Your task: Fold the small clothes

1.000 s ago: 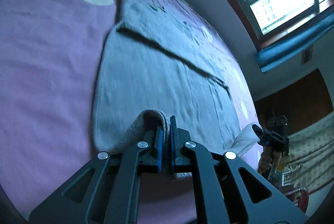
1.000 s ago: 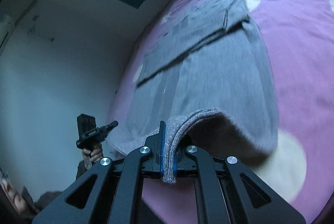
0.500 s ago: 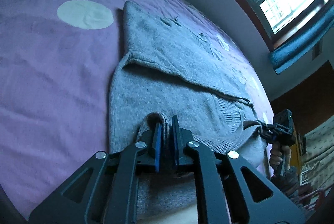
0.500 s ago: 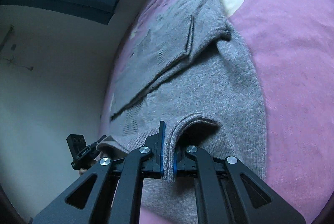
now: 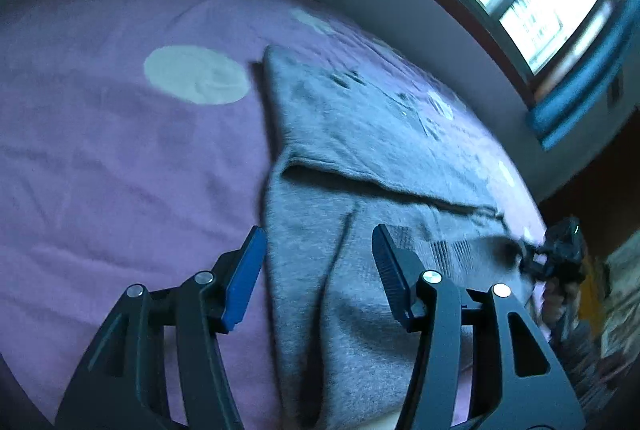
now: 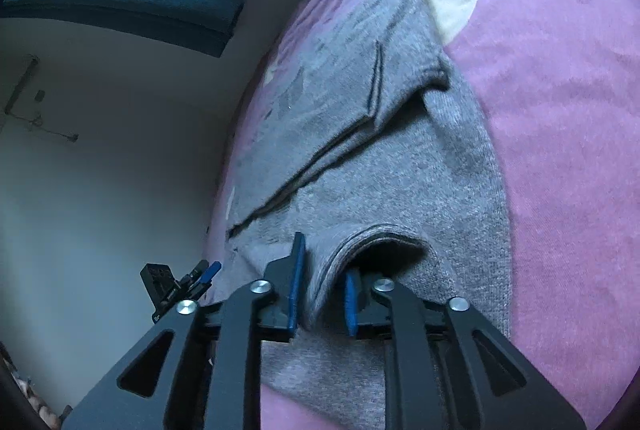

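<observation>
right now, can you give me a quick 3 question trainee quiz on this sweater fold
1. True or false: the left gripper is shut on the grey sweater.
2. What lies between the right gripper fingers? A) a fold of sweater B) a sock C) nothing
3. Fill in: the sweater lies on a ____ bedspread with pale spots.

Key: 1 false, it is open; 2 A, fingers apart, not clamped; 3 purple.

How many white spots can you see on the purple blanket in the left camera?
1 clear white spot, left of the grey sweater. Fainter, blurry ones lie behind the sweater; more may be hidden under it.
</observation>
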`<state>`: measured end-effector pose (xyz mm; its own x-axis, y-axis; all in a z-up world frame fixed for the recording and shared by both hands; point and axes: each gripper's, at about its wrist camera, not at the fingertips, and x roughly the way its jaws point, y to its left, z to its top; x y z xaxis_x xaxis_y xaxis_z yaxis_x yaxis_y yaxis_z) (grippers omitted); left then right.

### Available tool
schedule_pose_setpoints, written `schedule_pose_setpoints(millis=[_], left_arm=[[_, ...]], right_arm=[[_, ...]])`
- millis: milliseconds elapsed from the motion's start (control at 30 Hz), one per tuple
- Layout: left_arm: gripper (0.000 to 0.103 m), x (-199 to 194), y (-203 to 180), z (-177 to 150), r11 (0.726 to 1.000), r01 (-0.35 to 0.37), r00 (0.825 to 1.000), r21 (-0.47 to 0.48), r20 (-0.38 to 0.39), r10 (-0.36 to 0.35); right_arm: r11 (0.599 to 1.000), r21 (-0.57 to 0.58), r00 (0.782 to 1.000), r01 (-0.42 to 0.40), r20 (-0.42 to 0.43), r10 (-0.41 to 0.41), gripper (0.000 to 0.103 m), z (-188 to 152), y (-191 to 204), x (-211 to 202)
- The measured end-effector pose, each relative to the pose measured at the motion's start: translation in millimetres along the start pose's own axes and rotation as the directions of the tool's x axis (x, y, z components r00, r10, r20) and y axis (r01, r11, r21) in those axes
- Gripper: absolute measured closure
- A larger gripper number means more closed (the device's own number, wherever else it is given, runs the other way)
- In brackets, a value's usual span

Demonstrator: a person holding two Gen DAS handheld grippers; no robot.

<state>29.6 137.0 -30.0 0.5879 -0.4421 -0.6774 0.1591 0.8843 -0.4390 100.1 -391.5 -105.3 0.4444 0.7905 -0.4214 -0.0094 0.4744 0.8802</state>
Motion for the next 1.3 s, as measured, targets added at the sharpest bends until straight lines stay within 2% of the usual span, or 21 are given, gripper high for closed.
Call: schedule_pose_setpoints(millis=[133, 200, 267, 433, 567, 700, 900, 967, 1100, 1300], left_arm=[[0.049, 11, -25, 7, 0.99, -0.007, 0.999, 0.138, -0.034, 0.012], [0.051, 20, -33, 10, 0.984, -0.008, 0.997, 0.18, -0.069, 0.021], [0.059, 31, -38, 12, 0.978, 0.002, 0.993, 0.209, -0.114, 0.023], [0.062, 48, -41, 8, 0.973, -0.009, 0.984, 0.233, -0.172, 0.05], [0.062, 51, -43, 6, 0.967, -0.02, 0.983, 0.253, -0.17, 0.065], [0.068, 53, -51, 2, 0.951, -0.055, 0.982, 0.305, -0.157, 0.107], [0.081, 55, -65, -4, 0.918, -0.102, 0.978, 0.384, -0.13, 0.162], [0.088, 55, -68, -5, 0.911, -0.109, 0.977, 0.398, -0.124, 0.171], [0.094, 55, -76, -7, 0.894, -0.139, 0.974, 0.426, -0.104, 0.201], [0.097, 49, -80, -5, 0.903, -0.144, 0.978, 0.405, -0.082, 0.192]], right_arm=[[1.0, -0.011, 0.999, 0.013, 0.052, -0.013, 0.064, 2, 1, -10], [1.0, -0.009, 0.998, 0.027, 0.064, -0.026, 0.063, 3, -2, -14], [0.999, -0.01, 0.997, 0.038, 0.066, -0.037, 0.063, 2, -3, -15], [0.996, -0.049, 0.996, 0.073, 0.054, -0.07, 0.063, 1, 2, -9], [0.994, -0.07, 0.996, 0.088, 0.041, -0.085, 0.063, 0, 4, -2], [0.992, -0.083, 0.995, 0.099, 0.038, -0.096, 0.063, -2, 5, 0], [0.989, -0.093, 0.993, 0.111, 0.041, -0.108, 0.063, -1, 6, 2], [0.988, -0.098, 0.993, 0.118, 0.042, -0.115, 0.063, -1, 8, 3], [0.984, -0.112, 0.99, 0.136, 0.045, -0.131, 0.063, -2, 11, 4], [0.972, -0.151, 0.984, 0.179, 0.05, -0.173, 0.063, -3, 19, 6]])
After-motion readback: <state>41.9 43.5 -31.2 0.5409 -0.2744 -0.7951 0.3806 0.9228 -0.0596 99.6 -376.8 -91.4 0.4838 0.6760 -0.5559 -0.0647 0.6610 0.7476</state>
